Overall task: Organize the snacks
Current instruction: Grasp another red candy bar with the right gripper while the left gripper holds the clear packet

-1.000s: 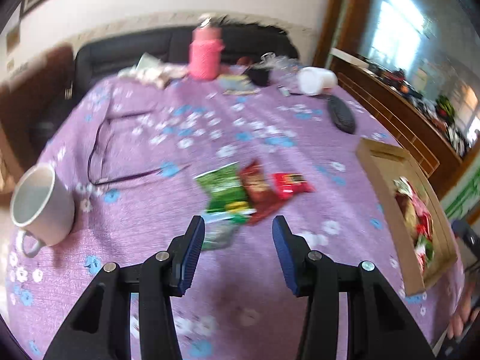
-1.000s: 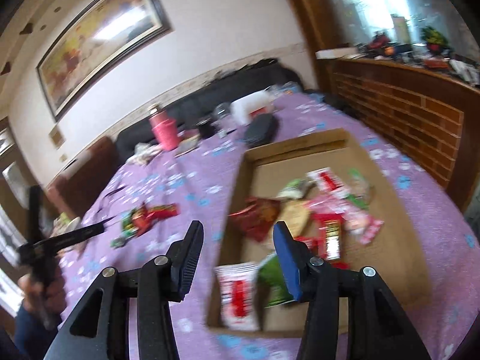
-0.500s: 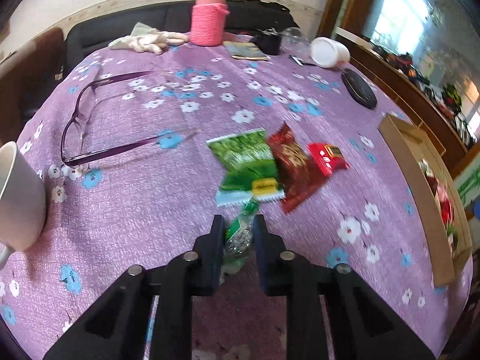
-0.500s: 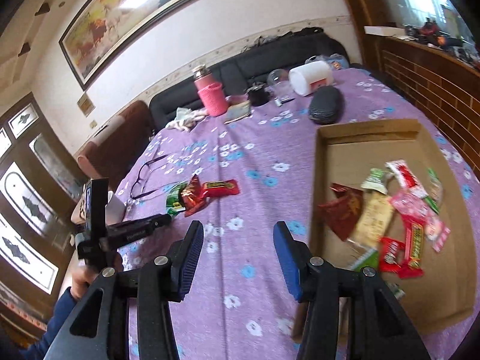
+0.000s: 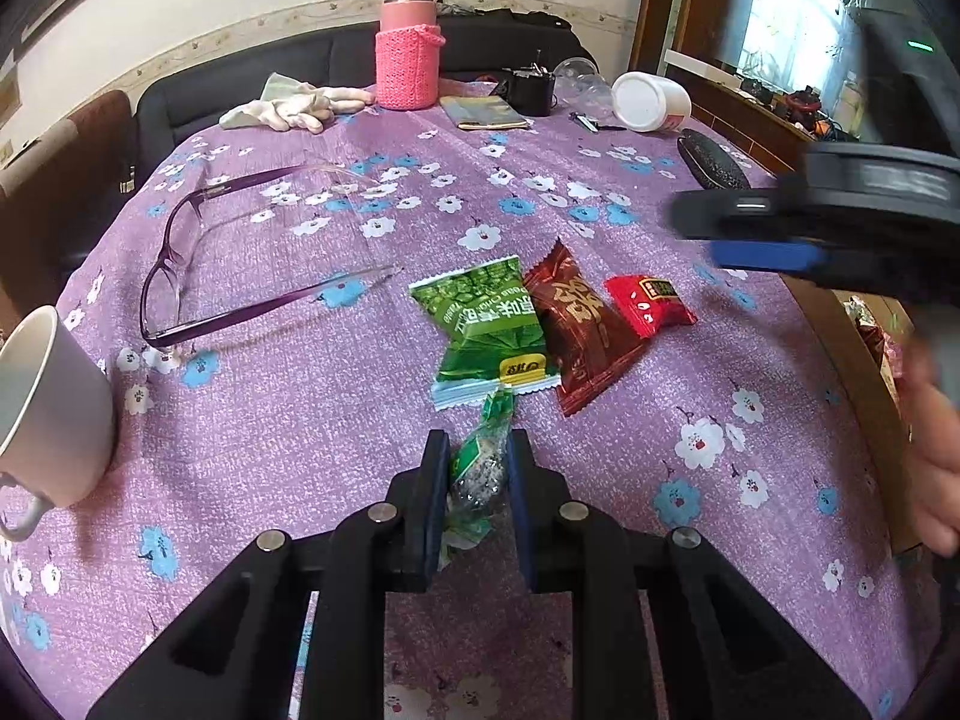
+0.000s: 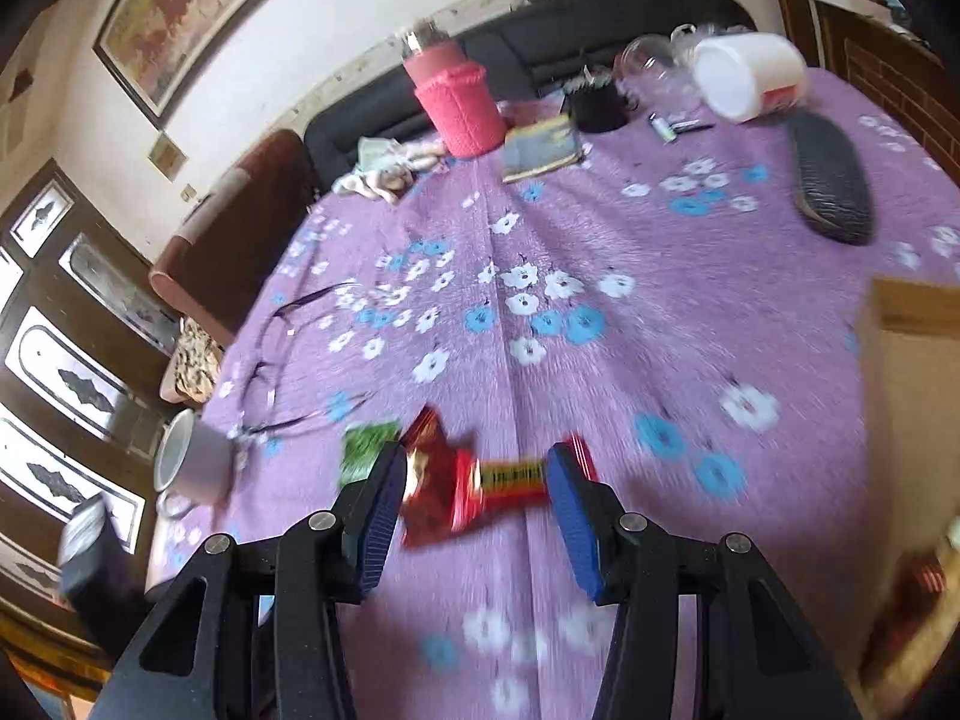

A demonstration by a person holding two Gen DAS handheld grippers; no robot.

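Observation:
My left gripper (image 5: 477, 450) is shut on a small green-and-clear candy wrapper (image 5: 480, 462) resting on the purple flowered cloth. Just beyond it lie a green snack packet (image 5: 489, 330), a dark red packet (image 5: 579, 324) and a small red packet (image 5: 651, 304). My right gripper (image 6: 474, 486) is open, low over the cloth, with the dark red packet (image 6: 429, 498) and the small red packet (image 6: 504, 480) between its fingers; the green packet (image 6: 367, 444) lies to their left. The right gripper also shows in the left wrist view (image 5: 762, 240), hovering at the right. The cardboard box (image 6: 912, 372) is at the right edge.
Purple glasses (image 5: 198, 264) lie left of the snacks. A white mug (image 5: 48, 402) stands at the left edge. At the far side stand a pink flask (image 5: 408, 42), white gloves (image 5: 294, 108), a white tub (image 5: 648, 99) and a black glasses case (image 5: 711, 159).
My left gripper closed on the small green candy and stayed shut on it. My right gripper swung left from over the box to the snack pile, still open.

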